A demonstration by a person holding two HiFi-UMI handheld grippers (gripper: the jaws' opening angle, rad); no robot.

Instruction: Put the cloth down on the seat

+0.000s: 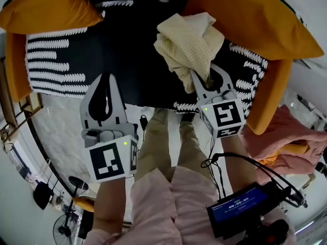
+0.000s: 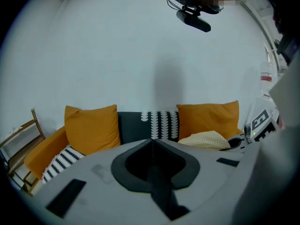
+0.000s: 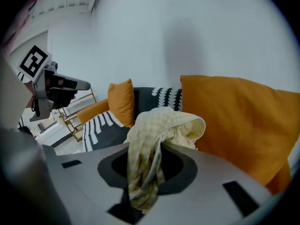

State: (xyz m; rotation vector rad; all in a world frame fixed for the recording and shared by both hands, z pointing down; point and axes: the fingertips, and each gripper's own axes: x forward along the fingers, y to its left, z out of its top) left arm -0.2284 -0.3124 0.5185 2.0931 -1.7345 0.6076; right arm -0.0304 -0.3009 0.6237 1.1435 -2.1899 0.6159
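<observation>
The fingers of the right gripper [image 1: 208, 80] are clenched on a pale yellow waffle-weave cloth [image 1: 186, 42]. In the right gripper view one twisted tail of the cloth [image 3: 147, 163] goes down between the fingers. The bigger bunch rises over the fingertips and folds forward, so its long axis follows the line of the fingers, away from the person.

Under this bunch and ahead of the fingertips lies the black sofa seat with white patterns [image 1: 127, 65]. I cannot tell if the lowest fold already touches it, but it seems to be a little above it.

Just to the right of the fingers, and beyond them, stands a large orange cushion [image 3: 243, 121], quite near to the cloth. To the left of the fingers the seat is open and bare as far as the second orange cushion [image 1: 51, 6] at the far corner. The front edge of the seat is behind the fingertips, on the person's side, so the cloth is already over the seat and not over the floor.

The left gripper [image 1: 105, 86] has its fingers pressed together with nothing between them. It is well apart to the left of the cloth, near the front edge. The right gripper is the one for this move. I think it needs only to lower and unclench, keeping away from the cushion.
</observation>
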